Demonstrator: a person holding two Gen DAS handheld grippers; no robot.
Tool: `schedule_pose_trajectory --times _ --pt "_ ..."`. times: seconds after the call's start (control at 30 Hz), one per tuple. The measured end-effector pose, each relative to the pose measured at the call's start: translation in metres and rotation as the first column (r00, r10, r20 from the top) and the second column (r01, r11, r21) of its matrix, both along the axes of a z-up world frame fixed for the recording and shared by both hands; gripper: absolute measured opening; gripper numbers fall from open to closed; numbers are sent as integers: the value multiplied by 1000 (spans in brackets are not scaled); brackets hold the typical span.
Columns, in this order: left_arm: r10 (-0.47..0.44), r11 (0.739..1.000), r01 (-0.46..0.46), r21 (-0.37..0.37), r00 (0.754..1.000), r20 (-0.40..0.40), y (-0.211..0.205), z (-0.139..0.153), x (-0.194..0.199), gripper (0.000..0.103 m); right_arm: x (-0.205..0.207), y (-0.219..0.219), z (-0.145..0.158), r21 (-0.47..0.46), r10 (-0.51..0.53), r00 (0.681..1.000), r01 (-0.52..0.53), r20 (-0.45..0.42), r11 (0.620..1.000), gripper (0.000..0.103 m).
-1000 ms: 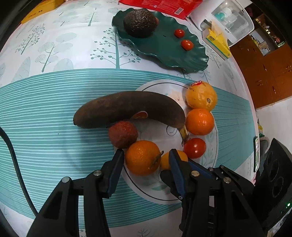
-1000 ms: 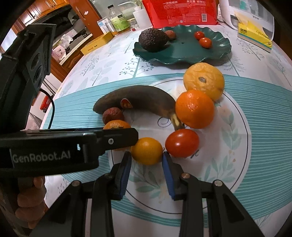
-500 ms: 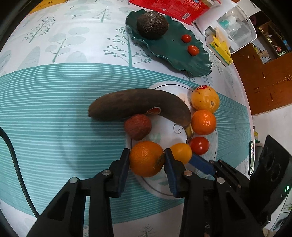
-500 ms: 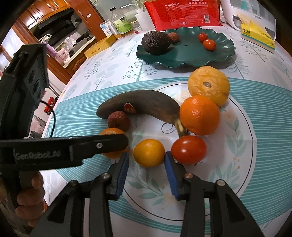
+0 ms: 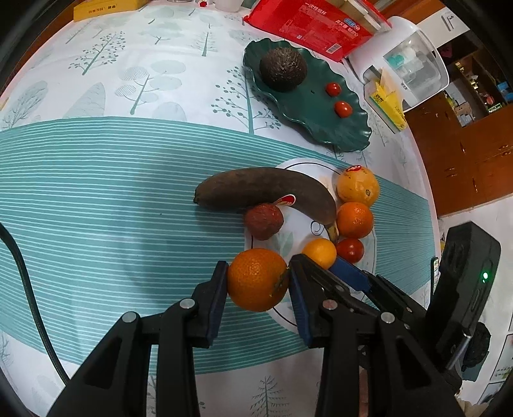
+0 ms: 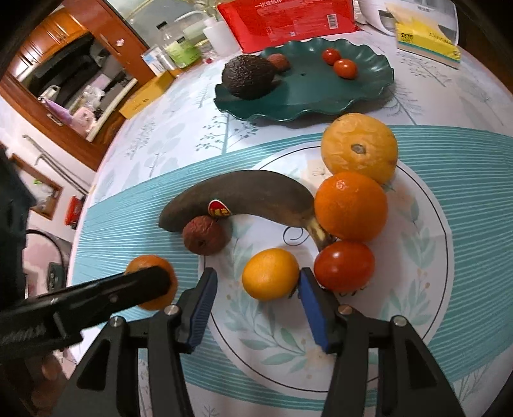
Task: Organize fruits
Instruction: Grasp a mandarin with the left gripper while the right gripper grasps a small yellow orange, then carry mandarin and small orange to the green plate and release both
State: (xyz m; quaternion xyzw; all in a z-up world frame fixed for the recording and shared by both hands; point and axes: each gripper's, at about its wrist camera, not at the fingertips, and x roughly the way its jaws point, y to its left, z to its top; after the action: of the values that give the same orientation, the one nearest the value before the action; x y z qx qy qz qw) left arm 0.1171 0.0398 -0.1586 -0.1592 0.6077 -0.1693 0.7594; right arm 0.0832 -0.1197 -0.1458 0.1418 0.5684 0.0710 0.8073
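Left wrist view: left tongs (image 5: 258,272) clamped on an orange (image 5: 257,279), blue pads pressed to both its sides, just off the near-left rim of the white plate (image 5: 301,166) and over the teal striped cloth of the worktop (image 5: 96,192). On that plate, a small yellow citrus (image 5: 319,252), a red tomato (image 5: 350,251), a second orange (image 5: 355,220), a pale yellow-orange fruit (image 5: 357,186) with a red sticker on top, print too small to read. Blackened banana (image 5: 266,192) lying half off the plate's left rim, red-and-white sticker on its flank, a wrinkled brown fruit (image 5: 264,220) touching it. Farther back, a green wavy dish (image 5: 320,128) carrying an avocado (image 5: 282,69) and two cherry tomatoes (image 5: 338,99); behind it a red packet (image 5: 307,22) with Chinese print and a barcode, and a yellow tissue pack (image 5: 388,106). Wide bare cloth to the left of the banana; black cable (image 5: 29,288) crossing the lower left. Right wrist view: right tongs (image 6: 256,282) apart, jaws just having widened, astride the small yellow citrus without pressing it, right pad just beside the tomato. Left tool's arm reaching in from the lower left, partly readable white lettering on its body, in front of the gripped orange. Open plate surface near and to the right; green dish well apart at the far side.
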Motion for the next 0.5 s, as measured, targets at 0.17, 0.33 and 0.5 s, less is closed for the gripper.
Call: schedule_pose_trajectory --times 0.17,0.33,0.5 --pt "-9 1000 9 2 1000 8 1 1 -4 36 0 1 -1 -54 -44 999 44 1 998 34" --pt "-19 1000 19 8 1000 15 1 3 -7 36 -3 -2 -1 -22 -42 999 42 2 999 33" --pt "-43 999 43 23 999 24 0 12 -10 36 -14 5 11 -24 -7 1000 7 20 1000 33"
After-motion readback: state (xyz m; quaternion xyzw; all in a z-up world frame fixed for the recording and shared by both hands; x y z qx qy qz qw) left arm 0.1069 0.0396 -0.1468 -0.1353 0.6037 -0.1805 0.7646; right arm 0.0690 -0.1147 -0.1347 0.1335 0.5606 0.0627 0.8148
